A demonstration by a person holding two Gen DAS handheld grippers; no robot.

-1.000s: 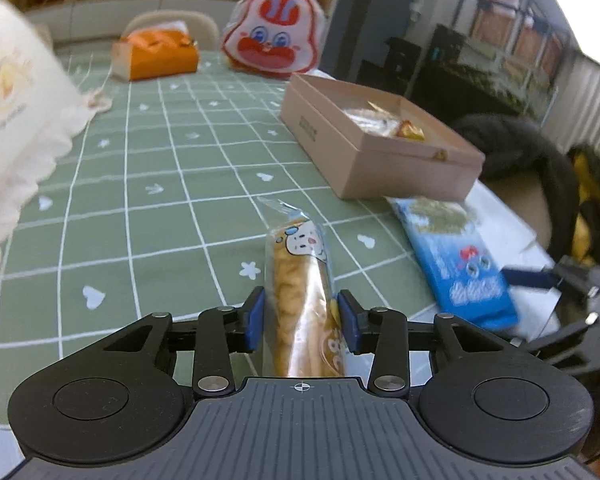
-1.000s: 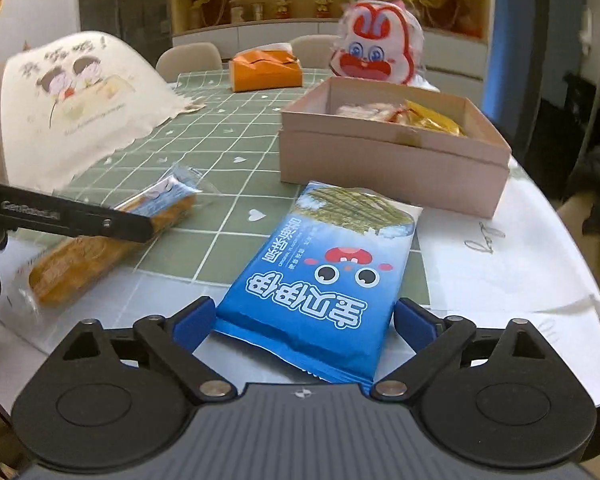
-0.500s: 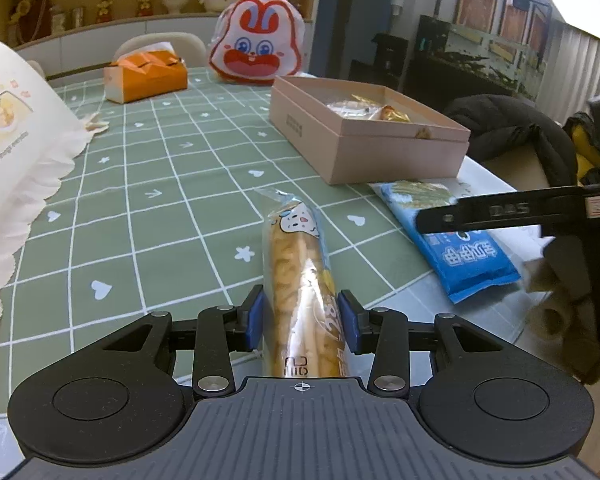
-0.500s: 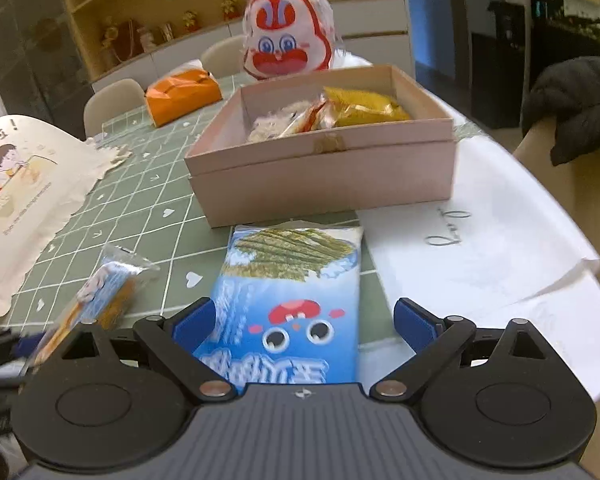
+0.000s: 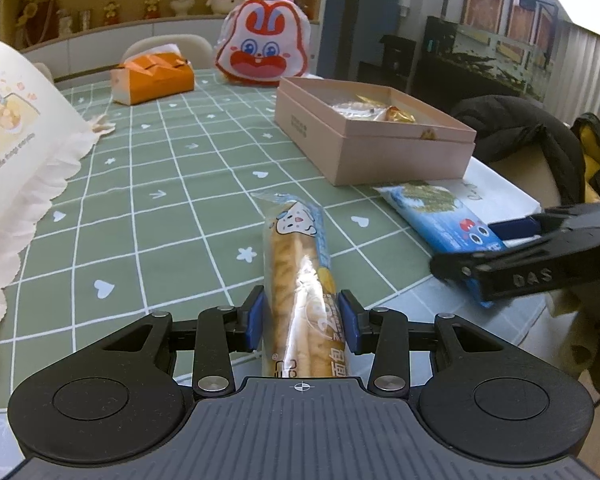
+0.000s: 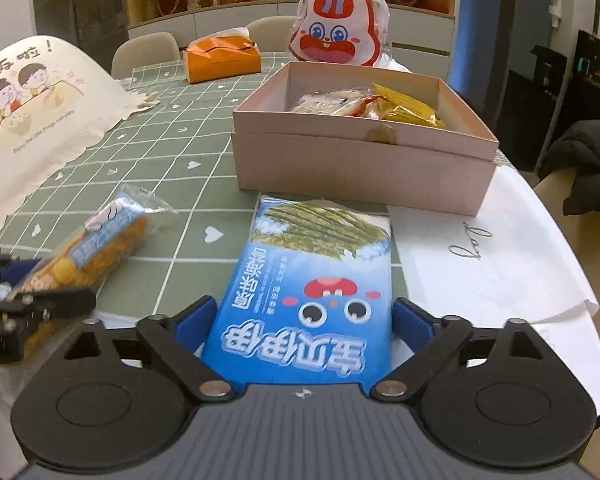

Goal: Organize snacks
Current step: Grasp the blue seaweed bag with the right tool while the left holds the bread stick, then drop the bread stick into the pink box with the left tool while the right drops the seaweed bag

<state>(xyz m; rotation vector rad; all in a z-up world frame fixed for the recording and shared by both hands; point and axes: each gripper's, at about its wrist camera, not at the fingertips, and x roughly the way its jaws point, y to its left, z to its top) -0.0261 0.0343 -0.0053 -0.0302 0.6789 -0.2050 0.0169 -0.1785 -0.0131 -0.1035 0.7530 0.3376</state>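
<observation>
- Left gripper [image 5: 300,322]: blue pads pinched onto the sides of a long clear-wrapped bread stick packet [image 5: 298,280], near its close end; packet stretched straight ahead between the fingers, far end over the green checked tablecloth [image 5: 160,184].
- Right gripper [image 6: 304,320]: fingers spread wide and closing in, with the blue seaweed snack pack [image 6: 308,300] lying between them; right pad at the pack's edge, contact on the left side hard to judge.
- Straight ahead of the right gripper, just beyond the blue pack's far end: open pink cardboard box [image 6: 360,164] with wrapped snacks inside, one yellow [image 6: 404,110].
- Left of the right gripper: the bread stick packet, with the left gripper's dark fingers around it at the frame edge.
- Right of the blue pack: white paper sheet [image 6: 500,264] under the box's corner.
- Far ahead, behind the box: red-and-white rabbit-face bag [image 6: 338,32]; left of that, orange tissue box [image 6: 222,58].
- Far left of both grippers: cream scalloped cloth [image 6: 32,112] with cartoon children printed on it.
</observation>
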